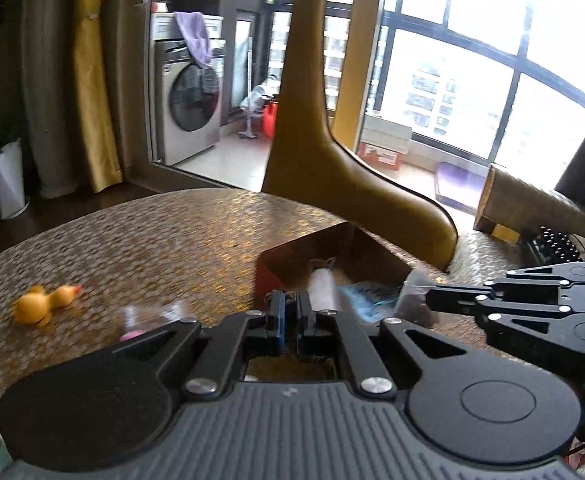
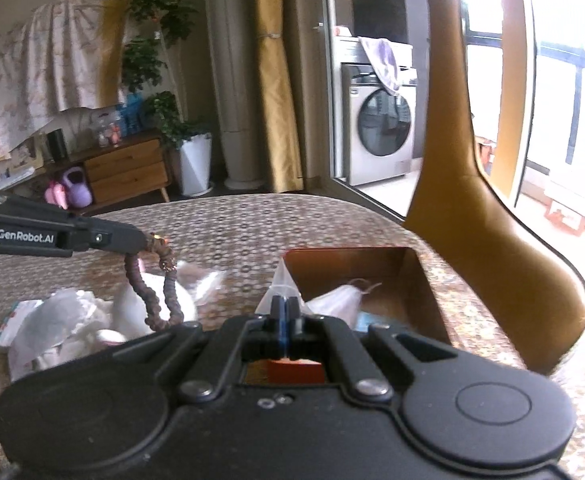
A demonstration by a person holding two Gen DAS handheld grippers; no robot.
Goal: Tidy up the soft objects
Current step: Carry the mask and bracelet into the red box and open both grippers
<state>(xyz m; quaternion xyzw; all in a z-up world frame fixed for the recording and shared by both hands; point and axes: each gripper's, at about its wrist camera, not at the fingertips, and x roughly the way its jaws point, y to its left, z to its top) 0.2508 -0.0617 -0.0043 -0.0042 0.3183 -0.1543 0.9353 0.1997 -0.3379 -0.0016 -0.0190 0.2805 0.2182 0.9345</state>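
Jaws of the left gripper (image 2: 157, 242) are clenching a brown beaded bracelet (image 2: 160, 280), dangling above the tabletop (image 2: 232, 224). Right gripper (image 2: 287, 308) jaws are pinching a clear bag (image 2: 278, 286) at the near edge of the cardboard box (image 2: 420, 264); bare tabletop is lying beyond.

We cannot make out the small pink and clear packet (image 1: 148, 320) on the table in the left wrist view; it is smeared by blur and partly behind the left gripper's arm. The white roll-like thing (image 1: 322, 288) over the cardboard box (image 1: 292, 256) is blurred too. The box's floor is partly hidden by both grippers. In the right wrist view the white pile of bags (image 2: 64, 320) is soft-edged, its lower part covered by the gripper body. The tan chair back (image 2: 452, 128) runs off the top edge.
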